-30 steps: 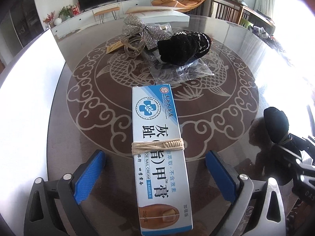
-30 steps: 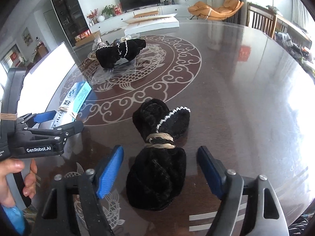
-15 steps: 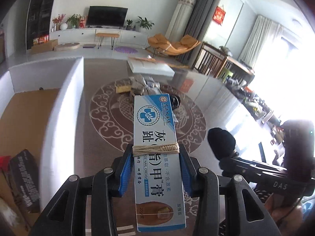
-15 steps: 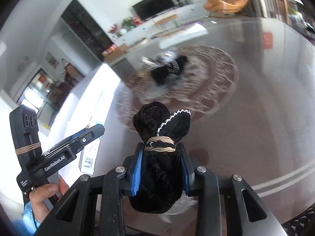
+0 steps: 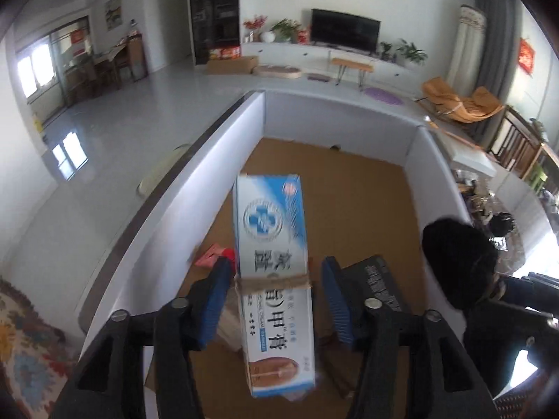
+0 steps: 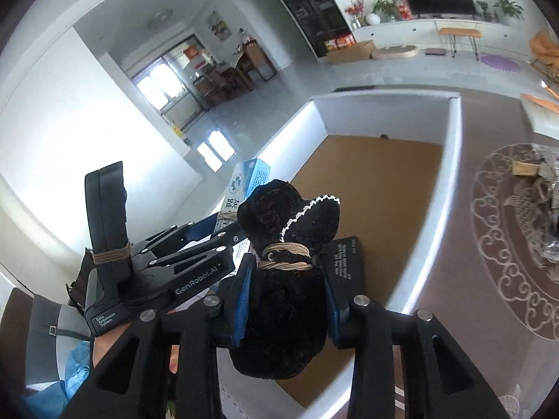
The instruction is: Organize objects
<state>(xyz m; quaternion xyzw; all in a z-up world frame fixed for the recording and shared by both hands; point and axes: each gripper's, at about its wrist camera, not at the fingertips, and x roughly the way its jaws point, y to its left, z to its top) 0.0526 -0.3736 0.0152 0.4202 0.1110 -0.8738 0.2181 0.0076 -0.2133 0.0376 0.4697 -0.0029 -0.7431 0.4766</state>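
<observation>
Nail cream box (image 5: 276, 279), banded with twine, sits between the left gripper's (image 5: 276, 300) blue pads with small gaps showing each side, so jaws part open and grip unclear, above the white-walled cardboard bin (image 5: 349, 188). Right gripper (image 6: 284, 300) is clamped tight on a black velvet pouch (image 6: 286, 279) tied with twine, over the same bin. Black box (image 5: 380, 286) and pink packet (image 5: 213, 255) lie on the bin floor.
</observation>
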